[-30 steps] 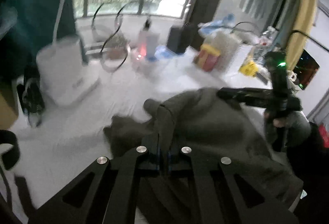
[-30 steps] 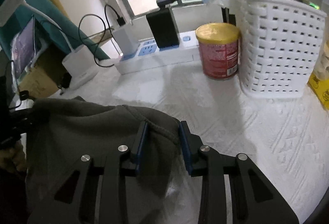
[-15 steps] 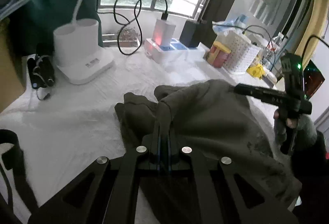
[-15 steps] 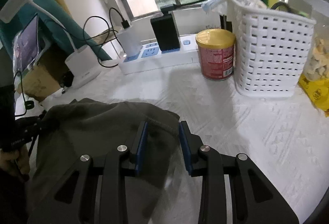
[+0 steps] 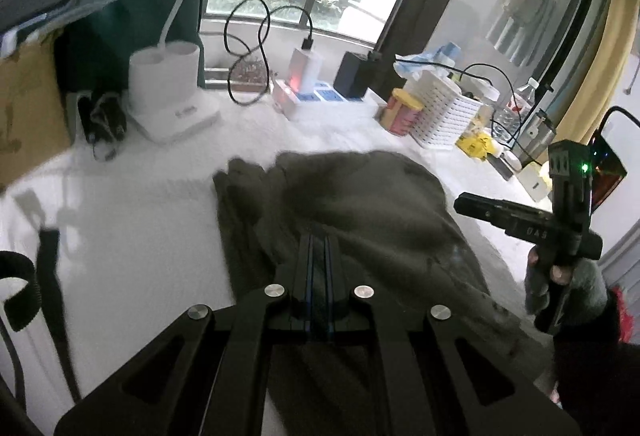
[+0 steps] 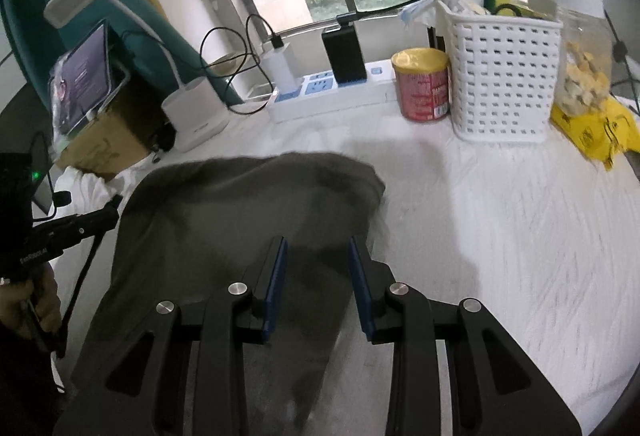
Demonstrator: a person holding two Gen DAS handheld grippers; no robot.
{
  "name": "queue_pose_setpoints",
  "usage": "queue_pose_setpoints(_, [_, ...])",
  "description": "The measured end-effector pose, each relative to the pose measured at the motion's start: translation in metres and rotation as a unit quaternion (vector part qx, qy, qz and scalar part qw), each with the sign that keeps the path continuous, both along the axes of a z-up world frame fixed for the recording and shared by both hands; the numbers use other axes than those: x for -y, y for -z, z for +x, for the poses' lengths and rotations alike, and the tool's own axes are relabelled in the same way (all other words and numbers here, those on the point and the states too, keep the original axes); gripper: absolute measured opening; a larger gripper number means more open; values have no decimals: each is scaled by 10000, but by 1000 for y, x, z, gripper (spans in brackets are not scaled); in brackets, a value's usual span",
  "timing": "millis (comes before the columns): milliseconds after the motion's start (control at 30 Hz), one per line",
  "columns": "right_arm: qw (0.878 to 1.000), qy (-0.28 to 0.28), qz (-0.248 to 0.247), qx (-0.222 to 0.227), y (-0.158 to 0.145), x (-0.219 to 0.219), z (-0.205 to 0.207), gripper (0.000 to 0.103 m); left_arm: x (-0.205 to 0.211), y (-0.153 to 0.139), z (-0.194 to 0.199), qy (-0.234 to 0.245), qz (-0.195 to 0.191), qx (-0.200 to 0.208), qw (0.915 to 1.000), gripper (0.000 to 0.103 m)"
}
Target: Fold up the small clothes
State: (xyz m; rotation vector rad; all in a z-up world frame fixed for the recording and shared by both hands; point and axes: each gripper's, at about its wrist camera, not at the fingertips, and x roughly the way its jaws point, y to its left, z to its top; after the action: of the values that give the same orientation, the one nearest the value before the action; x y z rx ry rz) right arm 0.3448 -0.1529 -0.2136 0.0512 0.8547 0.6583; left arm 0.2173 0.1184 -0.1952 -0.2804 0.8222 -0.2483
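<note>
A dark grey-green garment (image 5: 360,212) lies spread on the white textured tablecloth (image 5: 132,236); it also shows in the right wrist view (image 6: 248,204). My left gripper (image 5: 318,240) has its jaws pressed together on a fold of the garment near its close edge. My right gripper (image 6: 318,248) is open, its blue-padded fingers (image 6: 278,268) apart just above the garment's right part, holding nothing. The right gripper also shows at the right of the left wrist view (image 5: 520,216).
At the back stand a white lamp base (image 6: 196,116), a power strip with chargers (image 6: 328,92), a red can with yellow lid (image 6: 420,84), a white basket (image 6: 504,76) and a yellow bag (image 6: 592,128). A cardboard box (image 6: 104,144) stands at the left.
My right gripper has let go of the garment edge and pulled back above it. The raised cloth has dropped flat onto the table. My left gripper stays shut on its fold.
</note>
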Motion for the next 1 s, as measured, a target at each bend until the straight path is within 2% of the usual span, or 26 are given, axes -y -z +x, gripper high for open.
queue_pose_setpoints(233, [9999, 15, -94, -64, 4, 14, -37, 34, 17, 7, -28, 96, -136, -197, 9997, 4])
queue_pose_setpoints(367, [9999, 43, -117, -108, 6, 21, -53, 34, 23, 10, -45, 228, -290, -153, 9992, 4])
queue_pose_setpoints(700, [9996, 70, 50, -274, 7, 39, -95, 34, 39, 25, -78, 364, -237, -430, 9981, 5])
queue_pose_setpoints(1000, [9992, 58, 112, -384, 13, 48, -131, 34, 44, 24, -106, 363, -93, -469, 9982, 5])
